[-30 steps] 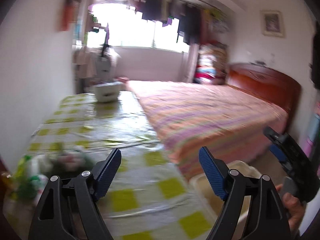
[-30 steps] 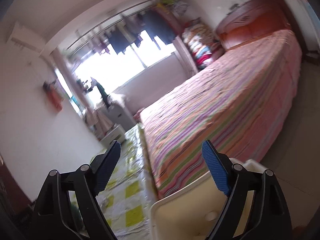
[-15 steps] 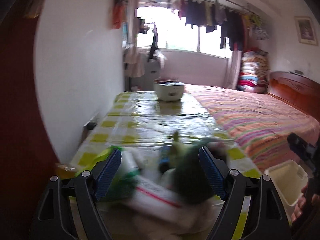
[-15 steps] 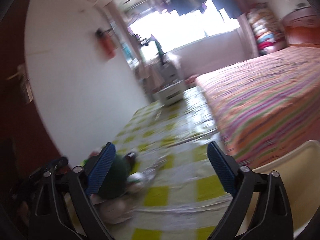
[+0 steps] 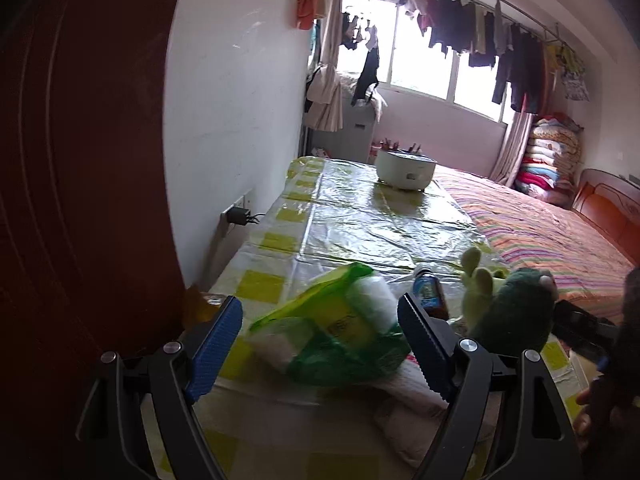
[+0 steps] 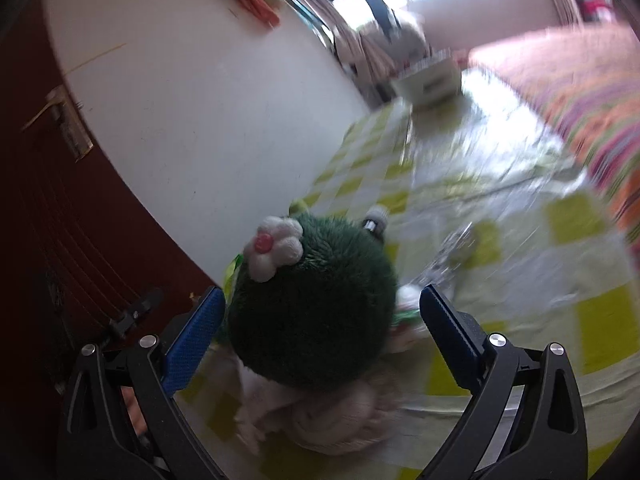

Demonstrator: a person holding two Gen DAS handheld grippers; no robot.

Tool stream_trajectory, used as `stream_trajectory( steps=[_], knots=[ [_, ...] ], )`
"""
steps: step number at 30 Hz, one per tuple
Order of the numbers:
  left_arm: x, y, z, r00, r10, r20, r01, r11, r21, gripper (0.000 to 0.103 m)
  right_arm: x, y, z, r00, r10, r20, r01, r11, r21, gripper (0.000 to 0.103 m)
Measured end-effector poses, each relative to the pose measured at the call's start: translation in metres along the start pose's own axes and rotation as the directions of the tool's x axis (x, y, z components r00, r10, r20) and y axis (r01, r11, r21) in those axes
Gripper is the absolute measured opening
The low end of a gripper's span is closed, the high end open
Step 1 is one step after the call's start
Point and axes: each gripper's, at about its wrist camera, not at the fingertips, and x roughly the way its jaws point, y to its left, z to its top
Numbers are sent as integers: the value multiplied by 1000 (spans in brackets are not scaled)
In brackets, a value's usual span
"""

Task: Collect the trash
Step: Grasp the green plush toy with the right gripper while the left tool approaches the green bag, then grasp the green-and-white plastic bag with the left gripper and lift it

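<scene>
A pile lies at the near end of a table with a yellow-checked plastic cloth [image 5: 360, 216]. In the left wrist view my left gripper [image 5: 320, 344] is open, its jaws either side of a green plastic bag of tissue packs [image 5: 332, 328]. Beside the bag stand a small brown bottle with a blue label [image 5: 430, 292] and a dark green plush cactus [image 5: 516, 308]. In the right wrist view my right gripper [image 6: 320, 334] is open around the plush cactus [image 6: 312, 316], which has a white flower and sits on a beige cloth [image 6: 332, 416]. A crumpled clear wrapper [image 6: 452, 256] lies behind it.
A white pot [image 5: 406, 168] stands at the table's far end. A striped bed [image 5: 560, 240] runs along the right. A white wall with a socket and plug [image 5: 238, 214] and a dark red door [image 5: 80, 200] are on the left.
Both grippers have swung left from the bed and the white bin and dropped close to the pile. The bag now sits between the left jaws, the plush between the right jaws.
</scene>
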Motion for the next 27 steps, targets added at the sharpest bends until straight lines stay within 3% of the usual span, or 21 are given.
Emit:
stream_trajectory(
  steps=[5,10,12,20,27],
  knots=[
    [-1,14,-1,1000,19,-3,-19,1000,-7,78,37,-8,1,995,56,-83,-46,993,112,97],
    [5,22,-1,999,10,-35,-11,1000,-27,78,45,1,2,992,56,-114,-47,996,77,95],
    [6,22,-3,999,8,-45,-9,1000,-29,78,47,5,1,989,73,-127,-66,996,59,87],
    [12,1,-3,998,-8,-59,9,1000,3,78,3,6,0,997,74,-19,-73,996,42,81],
    [29,-38,4,994,26,-104,-23,999,29,78,-33,0,4,998,38,58,-37,999,-6,82]
  ],
)
